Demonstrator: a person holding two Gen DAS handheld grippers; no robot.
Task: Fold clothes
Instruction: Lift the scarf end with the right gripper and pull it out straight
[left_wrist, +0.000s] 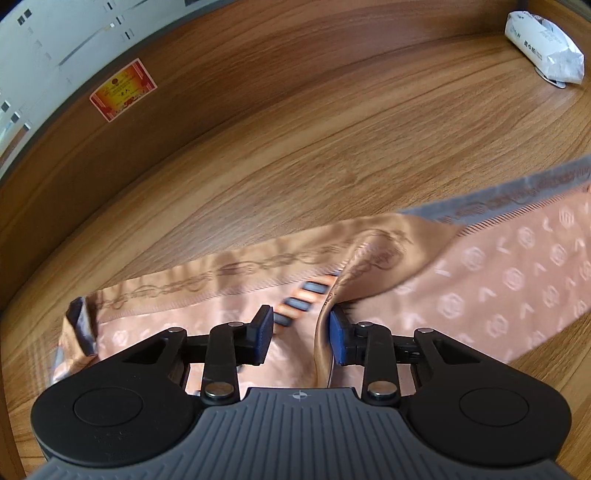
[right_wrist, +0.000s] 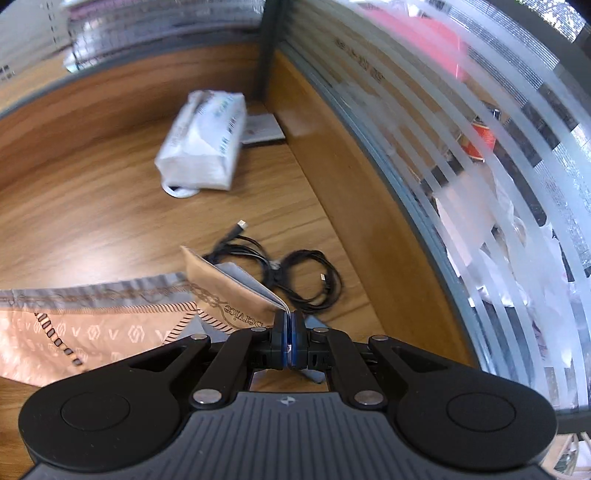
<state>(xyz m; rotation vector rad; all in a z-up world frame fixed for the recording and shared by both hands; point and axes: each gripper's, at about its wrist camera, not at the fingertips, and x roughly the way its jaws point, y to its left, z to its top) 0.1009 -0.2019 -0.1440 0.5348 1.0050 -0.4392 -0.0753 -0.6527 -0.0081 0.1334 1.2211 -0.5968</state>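
Observation:
A silky tan-pink scarf (left_wrist: 498, 288) with a chain-print border and grey hem lies partly on the wooden desk (left_wrist: 295, 147). My left gripper (left_wrist: 301, 332) is open, its blue pads (left_wrist: 338, 339) either side of a raised fold of the scarf, the fold lying against the right pad. In the right wrist view the scarf (right_wrist: 74, 332) stretches to the left. My right gripper (right_wrist: 289, 343) is shut on a corner of the scarf (right_wrist: 229, 295) and holds it lifted above the desk.
A white tissue pack (right_wrist: 203, 147) lies at the back of the desk, also in the left wrist view (left_wrist: 543, 48). Coiled black cables (right_wrist: 295, 273) lie just beyond the right gripper. A wooden partition with striped glass (right_wrist: 480, 184) stands to the right. A red sticker (left_wrist: 123, 90) is on the back panel.

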